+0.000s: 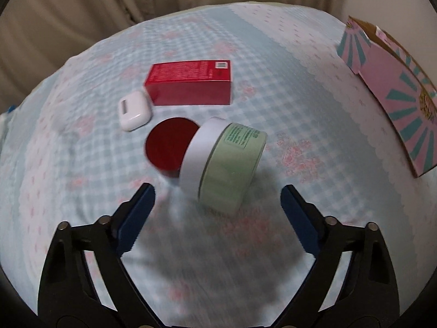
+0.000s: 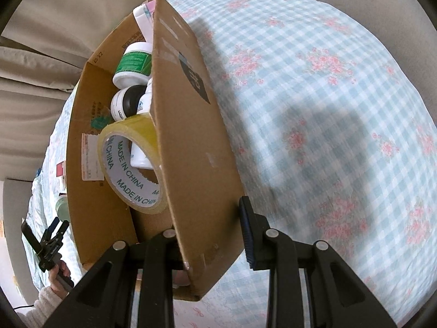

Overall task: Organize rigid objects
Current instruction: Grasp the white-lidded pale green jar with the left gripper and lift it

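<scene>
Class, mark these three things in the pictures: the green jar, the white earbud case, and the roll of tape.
green jar (image 1: 232, 175), left wrist view, on its pale green side wall.
white earbud case (image 1: 134, 114), left wrist view, on its top face.
roll of tape (image 2: 128, 164), right wrist view, on its printed inner core.

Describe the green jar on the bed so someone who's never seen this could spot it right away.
On the blue checked bedspread, look just ahead of the open left gripper, below the red box. The green jar lies tipped on its side with a wide white lid, resting against a round red container. It is the only pale green item; the white earbud case is smaller.
</scene>
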The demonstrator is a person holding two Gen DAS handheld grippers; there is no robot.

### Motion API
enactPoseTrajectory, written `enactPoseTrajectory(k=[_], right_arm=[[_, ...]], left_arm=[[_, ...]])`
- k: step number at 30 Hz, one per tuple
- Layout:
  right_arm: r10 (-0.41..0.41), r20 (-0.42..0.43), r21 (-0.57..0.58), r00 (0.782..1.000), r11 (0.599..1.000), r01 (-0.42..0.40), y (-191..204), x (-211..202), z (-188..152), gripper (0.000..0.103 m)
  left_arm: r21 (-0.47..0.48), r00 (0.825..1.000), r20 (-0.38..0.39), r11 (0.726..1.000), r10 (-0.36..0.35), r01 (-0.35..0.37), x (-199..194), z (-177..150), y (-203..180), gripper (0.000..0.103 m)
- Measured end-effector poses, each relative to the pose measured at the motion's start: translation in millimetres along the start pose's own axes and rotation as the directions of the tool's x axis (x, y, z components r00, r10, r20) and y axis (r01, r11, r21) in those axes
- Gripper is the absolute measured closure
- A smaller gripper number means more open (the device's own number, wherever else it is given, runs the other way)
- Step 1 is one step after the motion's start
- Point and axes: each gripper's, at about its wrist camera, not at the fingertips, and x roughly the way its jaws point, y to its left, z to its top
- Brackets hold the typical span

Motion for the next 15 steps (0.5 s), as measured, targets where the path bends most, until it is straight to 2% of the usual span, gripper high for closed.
enactPoseTrajectory(k=[5,7,9,11,15], right_arm=[[-0.012,0.007,0.011,1.000,1.000,0.012,3.0,-0.3,-1.6,0.078],[-0.009,0.008,0.018,1.000,1.000,0.009,2.9,-0.3,-1.6,0.078],[-0.008,0.009,0.022,1.000,1.000,0.008,2.9,0.0,-1.5,0.078],[-0.006,0.010,0.025,1.000,1.000,0.006,2.0,0.9,-1.3,0.078],[0.000,0.012,0.031,1.000,1.000,0.000,0.3,1.4,-0.9,0.078]], left_arm=[[0.024,1.000,0.009,1.000,-0.020,0.020,11.6,7.3,0.3,0.017],[0.026,1.000,0.013,1.000,-0.018,0.017,13.2,9.1,1.2,0.024],[0.023,1.000,0.004,1.000,-0.020,0.020,15.7,9.9,2.8,0.045],[0.022,1.000,-0.004,0.999,-0.031,0.031,18.2,10.1,4.0,0.050],[0.044,1.000,-0.003,0.999,-0.024,0.024,20.1,11.8,1.4,0.051]])
